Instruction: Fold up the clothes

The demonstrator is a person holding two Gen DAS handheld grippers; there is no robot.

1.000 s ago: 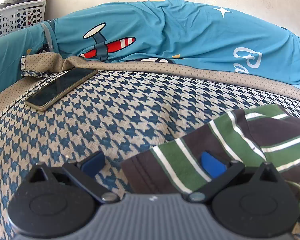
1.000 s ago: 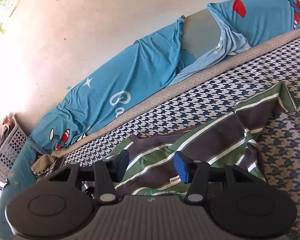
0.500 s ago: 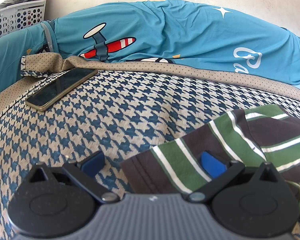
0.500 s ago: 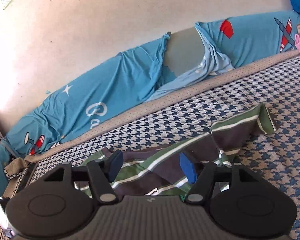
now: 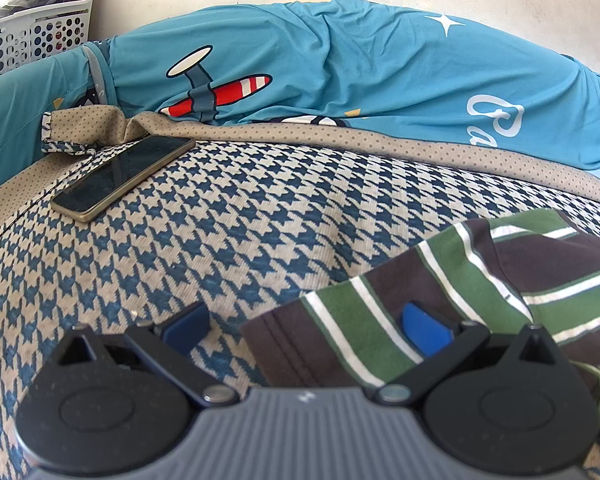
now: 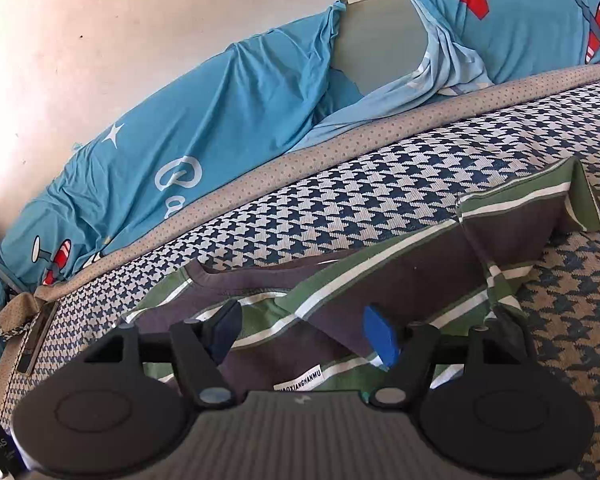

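Lying crumpled on a blue-and-cream houndstooth bed cover (image 5: 236, 216) is a striped shirt (image 6: 420, 264) in bands of brown and green with thin white lines. In the right wrist view it spreads across the middle of the cover, one sleeve folded up at the right, and a white label (image 6: 299, 381) shows near the camera. The right gripper (image 6: 302, 332) hangs over the shirt with its blue-tipped fingers spread wide and nothing between them. The left gripper (image 5: 304, 322) sits low at the shirt's brown hem, also wide open and empty; one finger is over the bare cover, the other over the cloth. A dark phone (image 5: 124, 178) lies flat near the cover's far left corner. Behind runs a long turquoise cushion (image 5: 340, 60) printed with a red-and-white plane, against a pale wall (image 6: 140, 20). A white laundry basket (image 5: 32, 36) stands at the far left.
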